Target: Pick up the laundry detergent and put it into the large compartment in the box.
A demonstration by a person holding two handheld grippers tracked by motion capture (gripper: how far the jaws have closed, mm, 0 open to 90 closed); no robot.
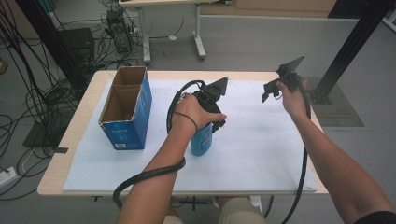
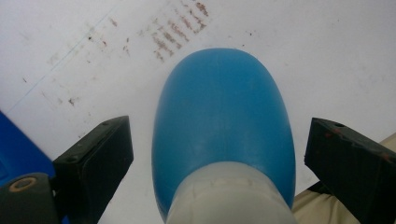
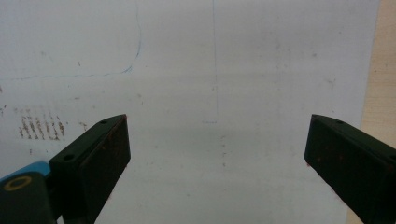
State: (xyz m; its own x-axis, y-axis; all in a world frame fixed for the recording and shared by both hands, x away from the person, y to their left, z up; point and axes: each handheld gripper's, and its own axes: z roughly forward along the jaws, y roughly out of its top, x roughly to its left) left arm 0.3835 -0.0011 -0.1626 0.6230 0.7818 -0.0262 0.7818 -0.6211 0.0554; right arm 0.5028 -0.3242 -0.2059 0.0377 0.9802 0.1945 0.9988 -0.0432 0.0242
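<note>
Left tongs [image 2: 219, 154] straddle the blue bottle [image 2: 224, 126] from above, jaws wide, clear gaps both sides, no pad contact yet. Bottle stands upright mid-surface on the white mat [image 1: 261, 154]. I'd centre on the body below the white cap [image 2: 229, 196], drop a bit, then close evenly so it doesn't tip. Right tongs [image 3: 217, 154] hang wide and empty off to the right. Open blue box [image 1: 127, 109] sits near the bottle's left; room is free right and front.

blk tongs [image 1: 215, 122], blk cables, wrist band, khaki trousers
</note>
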